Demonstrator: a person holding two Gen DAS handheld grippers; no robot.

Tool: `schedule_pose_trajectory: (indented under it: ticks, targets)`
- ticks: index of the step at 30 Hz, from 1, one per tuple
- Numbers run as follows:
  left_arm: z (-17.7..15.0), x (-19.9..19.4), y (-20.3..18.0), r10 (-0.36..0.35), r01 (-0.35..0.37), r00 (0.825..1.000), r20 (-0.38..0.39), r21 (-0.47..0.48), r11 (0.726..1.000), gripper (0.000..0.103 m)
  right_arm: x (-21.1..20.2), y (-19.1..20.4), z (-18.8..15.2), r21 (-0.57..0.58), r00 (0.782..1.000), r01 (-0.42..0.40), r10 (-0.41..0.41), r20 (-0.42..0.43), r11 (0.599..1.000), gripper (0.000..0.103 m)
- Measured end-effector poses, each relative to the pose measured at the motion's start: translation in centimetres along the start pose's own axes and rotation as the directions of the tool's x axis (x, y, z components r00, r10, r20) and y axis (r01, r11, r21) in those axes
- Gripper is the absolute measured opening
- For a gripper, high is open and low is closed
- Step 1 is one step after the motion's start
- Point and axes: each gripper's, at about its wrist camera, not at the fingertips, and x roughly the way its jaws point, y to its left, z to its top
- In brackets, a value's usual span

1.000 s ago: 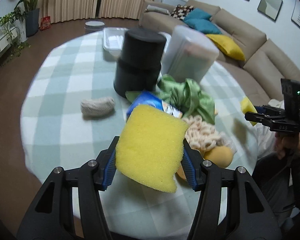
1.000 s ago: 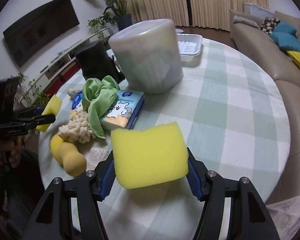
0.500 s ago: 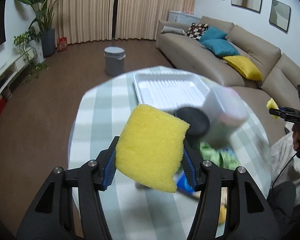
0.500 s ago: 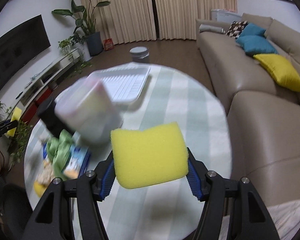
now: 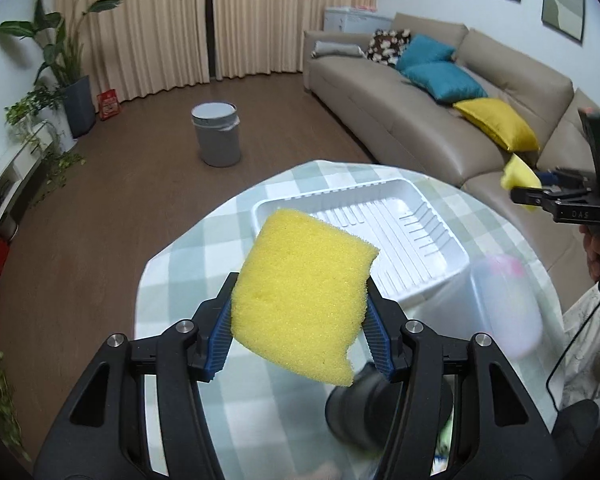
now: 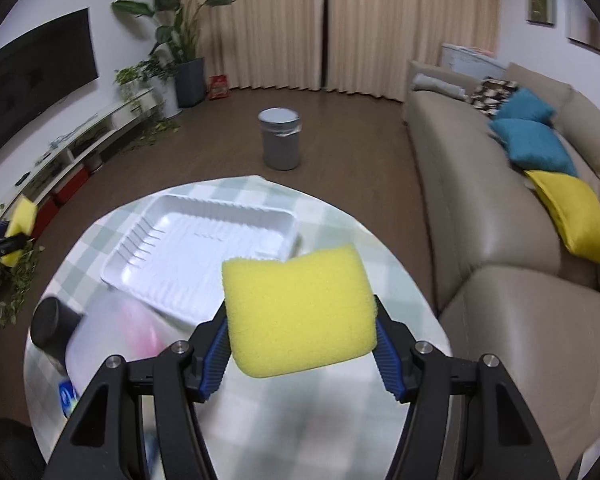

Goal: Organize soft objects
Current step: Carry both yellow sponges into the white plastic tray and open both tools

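Note:
My left gripper [image 5: 300, 336] is shut on a yellow sponge [image 5: 304, 292], held tilted in the air over the checked round table [image 5: 188, 264]. My right gripper [image 6: 300, 348] is shut on a second yellow sponge [image 6: 296, 308], also raised above the table [image 6: 384, 264]. A white ribbed tray [image 5: 384, 232] lies on the far part of the table, just beyond both sponges; in the right wrist view the tray [image 6: 188, 248] sits to the upper left. The right gripper with its sponge [image 5: 520, 178] shows at the right edge of the left wrist view.
A translucent lidded container [image 5: 504, 300] and a black cylinder [image 5: 380, 412] stand near the table's close side, blurred. Beyond the table are a grey bin [image 5: 216, 136] on the wooden floor, a beige sofa [image 5: 440, 112] with cushions, and potted plants [image 5: 60, 80].
Both grippers have risen and swung away from the pile of soft things toward the far side of the table; the white tray now lies right ahead. Each keeps its sponge.

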Motion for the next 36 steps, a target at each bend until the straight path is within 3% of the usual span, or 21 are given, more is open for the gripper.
schedule_pose_trajectory:
  ticks: [7,15,20,26,36]
  targets:
    - [2.0,6.3,-1.3,0.002,0.006,0.994,-0.113,0.073,0.997,0.054,6.1,4.7,4.0,-0.124,0.991,-0.059,0.043,-0.124,0.991,0.065]
    - [2.9,10.9,-2.0,0.015,0.01,0.98,-0.199,0.126,0.992,0.054,11.8,7.2,5.4,-0.193,0.972,-0.084,0.038,-0.231,0.978,0.065]
    - [2.4,13.2,-2.2,0.035,0.004,0.969,-0.246,0.153,0.988,0.054,14.8,8.0,4.9,-0.242,0.949,-0.101,0.02,-0.314,0.965,0.065]
    - [2.1,15.2,-2.5,0.045,-0.001,0.959,-0.281,0.155,0.988,0.057,16.6,7.4,4.5,-0.228,0.938,-0.119,0.034,-0.345,0.966,0.065]
    - [2.2,16.1,-2.4,0.049,-0.006,0.949,-0.312,0.139,0.99,0.063,17.8,7.2,4.3,-0.213,0.939,-0.117,0.039,-0.342,0.97,0.073]
